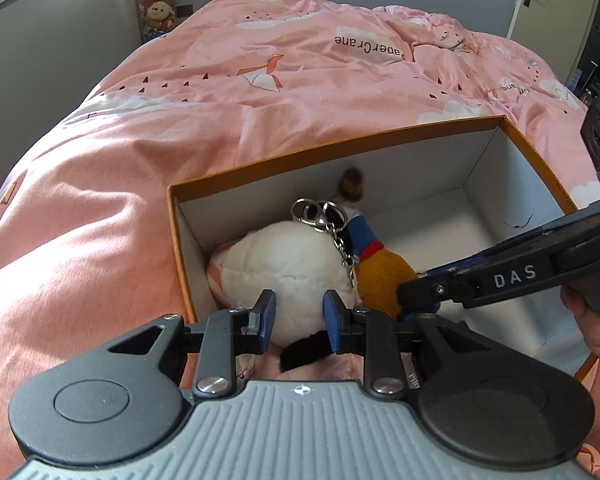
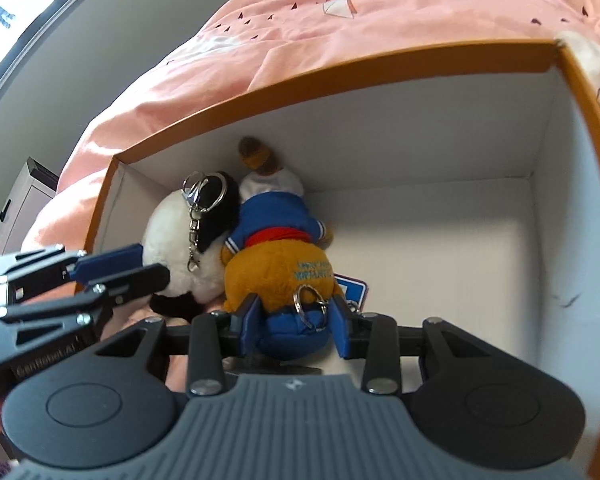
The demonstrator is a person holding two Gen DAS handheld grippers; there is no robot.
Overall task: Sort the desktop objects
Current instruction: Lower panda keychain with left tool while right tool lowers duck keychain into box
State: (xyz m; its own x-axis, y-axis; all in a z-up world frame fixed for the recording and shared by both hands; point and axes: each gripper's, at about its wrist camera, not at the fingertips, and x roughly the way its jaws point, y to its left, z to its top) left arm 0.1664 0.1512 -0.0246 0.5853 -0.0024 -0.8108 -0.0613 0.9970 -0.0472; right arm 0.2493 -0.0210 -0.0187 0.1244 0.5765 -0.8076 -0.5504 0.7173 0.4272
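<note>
Nearest to us, our left gripper (image 1: pixel 299 316) pinches the white plush ball keychain (image 1: pixel 288 276), its blue pads pressed into the fur low in the near left corner of the orange-rimmed box (image 1: pixel 340 144). Beside it, our right gripper (image 2: pixel 296 322) straddles the blue bottom of the orange plush doll (image 2: pixel 278 276); we cannot tell whether its pads bite or only flank it.

The two toys lie touching, and the ball's key ring and chain (image 1: pixel 320 216) are draped toward the doll. If we lift either toy, we judge the chain could snag and drag the other along. The doll's own ring (image 2: pixel 309 304) sits between our right jaws, so the pads may slip on metal instead of gripping cloth.

Farther off, the box rests on a soft pink quilt (image 1: pixel 260 64); pressing down could tilt it.
</note>
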